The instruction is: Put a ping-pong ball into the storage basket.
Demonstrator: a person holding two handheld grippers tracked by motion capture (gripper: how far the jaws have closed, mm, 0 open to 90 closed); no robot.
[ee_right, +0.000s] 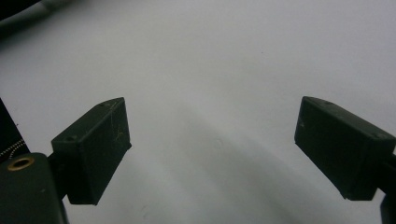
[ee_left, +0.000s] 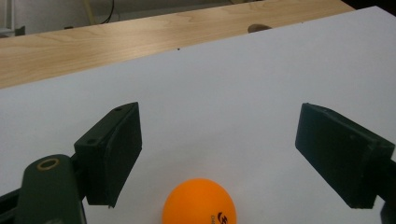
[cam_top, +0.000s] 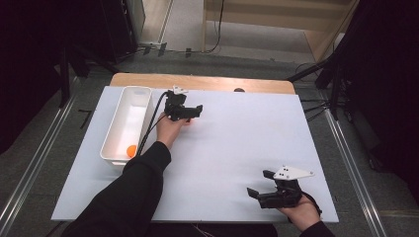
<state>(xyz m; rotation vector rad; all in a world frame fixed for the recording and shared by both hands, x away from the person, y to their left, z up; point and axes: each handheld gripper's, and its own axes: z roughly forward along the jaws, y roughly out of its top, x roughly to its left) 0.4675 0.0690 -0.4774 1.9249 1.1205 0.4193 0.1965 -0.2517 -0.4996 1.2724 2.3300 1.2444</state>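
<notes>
Left arm: we see the sleeved forearm reach up the table beside the white bin (cam_top: 114, 129), carrying the left gripper (cam_top: 193, 112) just past the bin's far right corner.
Left gripper: jaws stand well apart, pressing on nothing.
Orange ball (ee_left: 199, 203): in the left gripper view it lies on the white sheet (ee_left: 243, 88) between the jaws, touching neither; its printed mark faces the camera. Being round, it has no long axis.
Right gripper (cam_top: 261, 183): we see it held low, well to the right of the bin, jaws spread wide with bare sheet between them.
Bin: it holds a second orange ball (cam_top: 131, 150) at its near end.
</notes>
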